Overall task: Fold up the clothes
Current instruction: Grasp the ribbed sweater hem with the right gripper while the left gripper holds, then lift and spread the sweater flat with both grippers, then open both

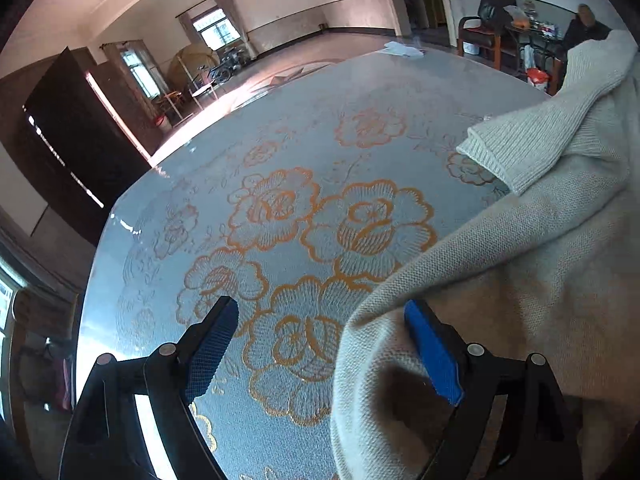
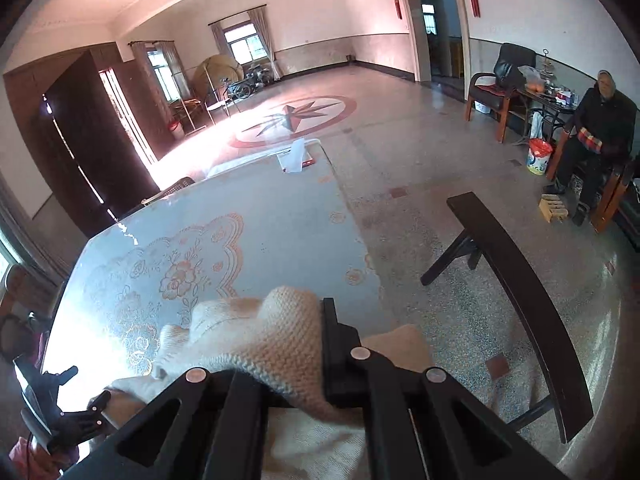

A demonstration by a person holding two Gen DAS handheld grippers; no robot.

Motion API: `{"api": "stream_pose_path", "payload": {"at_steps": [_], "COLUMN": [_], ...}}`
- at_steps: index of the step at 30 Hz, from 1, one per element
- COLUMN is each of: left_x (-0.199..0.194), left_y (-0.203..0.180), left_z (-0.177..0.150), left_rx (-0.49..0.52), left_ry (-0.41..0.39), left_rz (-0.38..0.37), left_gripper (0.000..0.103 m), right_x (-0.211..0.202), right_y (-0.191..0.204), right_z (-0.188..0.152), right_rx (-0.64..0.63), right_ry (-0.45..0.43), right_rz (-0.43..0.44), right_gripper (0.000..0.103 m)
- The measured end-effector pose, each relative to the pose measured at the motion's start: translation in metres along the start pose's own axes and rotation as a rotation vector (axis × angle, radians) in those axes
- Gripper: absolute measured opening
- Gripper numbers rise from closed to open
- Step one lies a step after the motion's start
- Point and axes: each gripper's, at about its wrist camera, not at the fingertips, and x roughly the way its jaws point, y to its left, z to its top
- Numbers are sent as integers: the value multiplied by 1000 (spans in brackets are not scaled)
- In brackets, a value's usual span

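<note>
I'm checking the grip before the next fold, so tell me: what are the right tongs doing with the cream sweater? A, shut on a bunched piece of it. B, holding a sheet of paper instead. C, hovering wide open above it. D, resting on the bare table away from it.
A: in the right wrist view the right tongs are shut on a bunched piece of the cream sweater, lifted above the floral table.

No readable text, labels or numbers anywhere.
</note>
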Motion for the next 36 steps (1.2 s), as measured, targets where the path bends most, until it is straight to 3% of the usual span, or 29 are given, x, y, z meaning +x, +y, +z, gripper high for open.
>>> {"api": "stream_pose_path", "payload": {"at_steps": [6,8,10,12,13,14,18,22,25,31,36], "left_x": [42,45,46,47,46,45,34,1,-44,-156,-208], "left_y": [-41,-51,-52,-45,-40,-39,-30,32,96,214,264], "left_z": [29,35,35,33,34,32,12,-17,-29,-57,-62], "left_rx": [171,213,176,104,74,76,107,-89,-269,-582,-610], "left_ry": [73,33,9,30,53,64,67,51,-29,-220,-289], "left_rz": [-44,1,13,-63,-146,-142,-93,-59,-23,121,211], "left_gripper": [88,89,89,76,38,15,13,11,11,11,11], "right_x": [-19,-22,-26,-31,-34,-36,-42,-48,-53,-77,-85], "right_y": [-1,-2,-5,-9,-11,-13,-14,-8,-1,37,82], "right_z": [-7,-10,-13,-16,-17,-19,-23,-30,-34,-29,-2], "right_rx": [-2,8,23,34,41,47,64,62,73,32,-24], "right_ry": [-5,-4,-4,-7,-10,-12,-11,-8,10,-9,9], "right_rz": [16,22,31,34,35,36,43,64,116,258,395], "right_gripper": [3,3,3,3,3,3,3,3,3,3,3]}}
